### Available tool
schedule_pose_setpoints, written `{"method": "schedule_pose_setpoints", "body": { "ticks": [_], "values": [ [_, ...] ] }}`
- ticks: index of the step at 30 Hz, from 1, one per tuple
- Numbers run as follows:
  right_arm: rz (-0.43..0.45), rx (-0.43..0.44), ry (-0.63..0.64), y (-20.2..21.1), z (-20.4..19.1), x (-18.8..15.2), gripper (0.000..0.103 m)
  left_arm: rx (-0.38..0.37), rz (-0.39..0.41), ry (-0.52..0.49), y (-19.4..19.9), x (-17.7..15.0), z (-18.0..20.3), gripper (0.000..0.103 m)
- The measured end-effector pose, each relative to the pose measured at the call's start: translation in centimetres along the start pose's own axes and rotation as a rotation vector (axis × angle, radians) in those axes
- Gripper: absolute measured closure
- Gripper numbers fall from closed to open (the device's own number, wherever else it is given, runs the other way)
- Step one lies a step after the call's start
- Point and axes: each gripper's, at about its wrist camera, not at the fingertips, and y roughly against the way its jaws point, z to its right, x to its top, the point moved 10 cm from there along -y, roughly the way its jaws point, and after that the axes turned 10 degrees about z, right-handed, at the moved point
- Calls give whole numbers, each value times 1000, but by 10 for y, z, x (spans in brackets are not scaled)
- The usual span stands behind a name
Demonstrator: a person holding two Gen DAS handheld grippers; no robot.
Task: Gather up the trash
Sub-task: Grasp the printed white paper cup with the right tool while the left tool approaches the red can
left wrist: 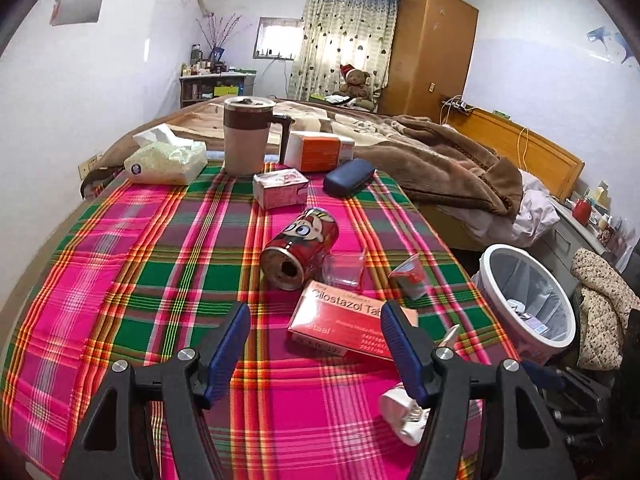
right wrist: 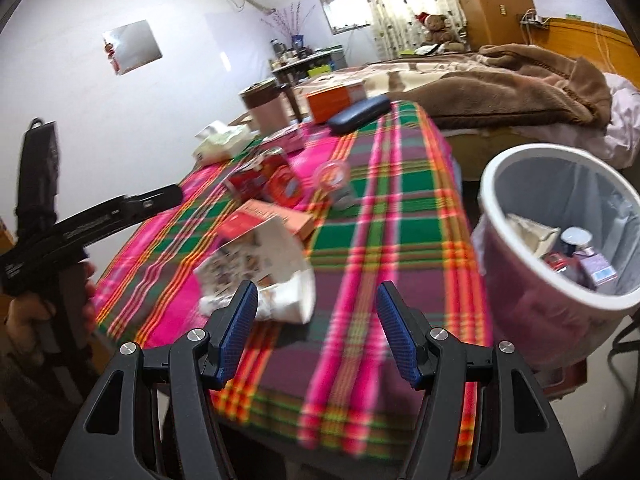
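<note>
My table wore a pink-and-green plaid cloth (left wrist: pixel 120 264), a bed (left wrist: pixel 440 160) with a brown blanket behind it. The trash lay mid-table: a red can (left wrist: pixel 300 248) on its side, a red tablet box (left wrist: pixel 344 320), a crumpled white wrapper (right wrist: pixel 272 280) (blurred in my right view). The white bin (right wrist: pixel 560 300) stood just off the table's right edge, already holding scraps. My left gripper (left wrist: pixel 316 344) and right gripper (right wrist: pixel 316 332) both hung spread, gripping nothing. The left half of the cloth lay bare.
</note>
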Motion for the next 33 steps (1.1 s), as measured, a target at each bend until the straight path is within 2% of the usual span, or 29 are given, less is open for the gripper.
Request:
{"method": "schedule_pose_setpoints", "body": {
  "ticks": [5, 8, 14, 18, 20, 29, 31, 33],
  "values": [
    [-58, 19, -37, -16, -13, -16, 40, 3, -14, -18, -9, -3, -9, 36],
    [-101, 25, -110, -25, -14, -26, 40, -13, -28, -13, -18, -3, -13, 35],
    [-88, 21, -200, -34, -17, -20, 40, 0, -43, -31, -41, 5, -25, 35],
    [-80, 5, -202, -41, -24, -17, 40, 1, -48, -50, -58, 13, -29, 35],
    [-75, -14, -206, -43, -23, -16, 52, -7, -61, -67, -66, 14, -29, 35],
    [-50, -26, -255, -50, -15, -8, 69, -40, -117, -106, -97, 15, -30, 35],
    [-42, -29, -255, -50, -14, -6, 71, -67, -128, -117, -102, 14, -26, 35],
    [-33, -32, -246, -50, -14, -3, 73, -63, -141, -131, -109, 13, -26, 35]
  ]
}}
